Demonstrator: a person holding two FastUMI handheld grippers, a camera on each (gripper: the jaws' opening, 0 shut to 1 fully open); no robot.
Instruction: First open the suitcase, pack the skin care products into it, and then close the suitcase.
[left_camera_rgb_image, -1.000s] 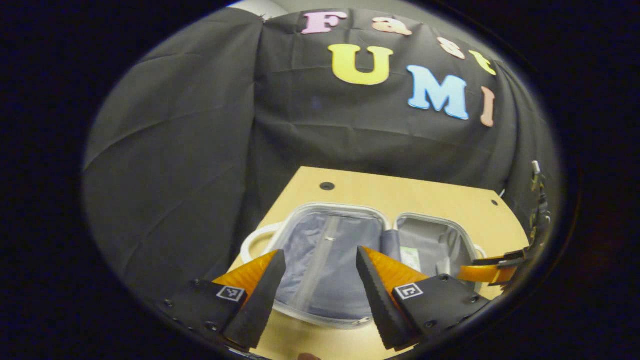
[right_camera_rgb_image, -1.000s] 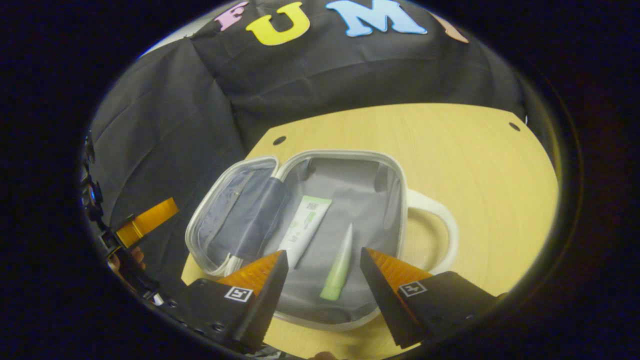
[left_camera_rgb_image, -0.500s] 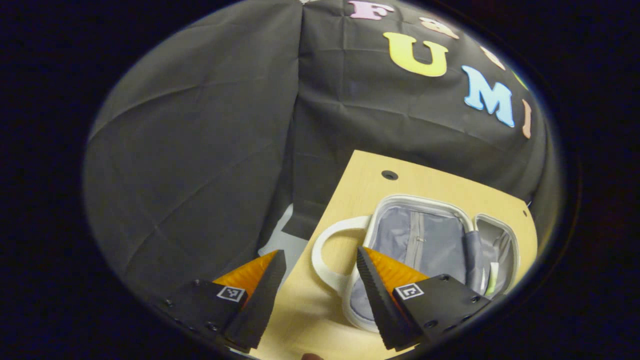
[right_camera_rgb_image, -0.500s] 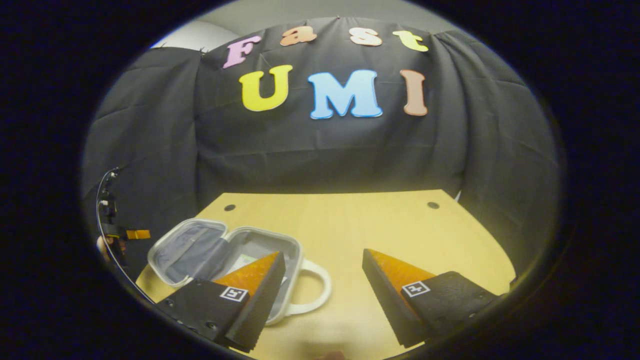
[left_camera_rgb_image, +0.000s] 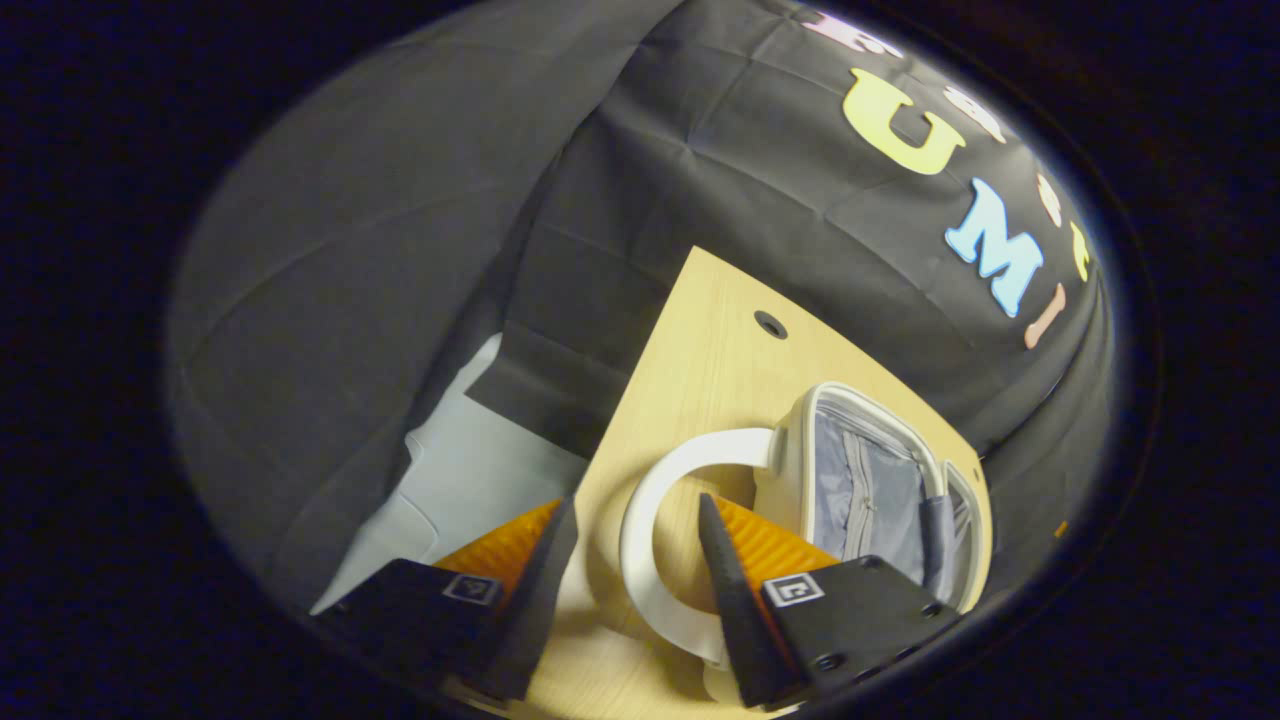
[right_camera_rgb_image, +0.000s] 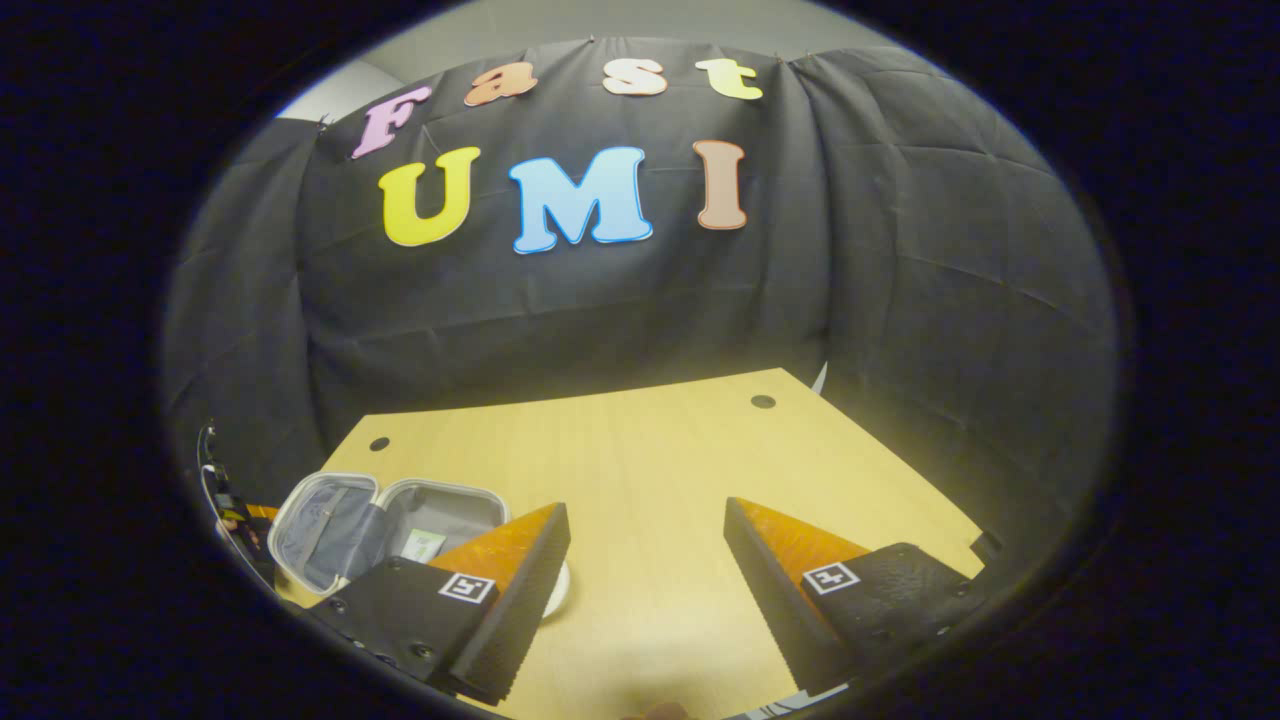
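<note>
Left claw (left_camera_rgb_image: 635, 590) sits spread, and the white loop handle (left_camera_rgb_image: 650, 530) of the suitcase (left_camera_rgb_image: 865, 480) runs right through the gap between its fingers; neither pad presses on it yet, as far as the left gripper view shows. That handle hangs off the lid half, which lies flat on the wooden counter (left_camera_rgb_image: 700, 350) at the counter's left edge, its blue-grey lining and zip facing up.

Right claw (right_camera_rgb_image: 645, 580) is spread too, holding nothing, hovering over bare counter (right_camera_rgb_image: 650, 450) well to the side of the case. In the right gripper view the suitcase (right_camera_rgb_image: 380, 515) lies open, both shells flat, with a pale tube (right_camera_rgb_image: 423, 545) lying in the grey half. A second product I cannot make out from here, since the claw's own finger covers that corner.

So my read is that the packing is done or nearly so, and the closing step is in hand. To do it well, pinch the handle squarely near its middle so it will not twist out, then swing the lid in an arc about the hinge between the halves rather than dragging it. The case looks light and may slide, so the idle right claw could steady the far shell. Watch that the tube stays inside the rim as the lid comes over.
</note>
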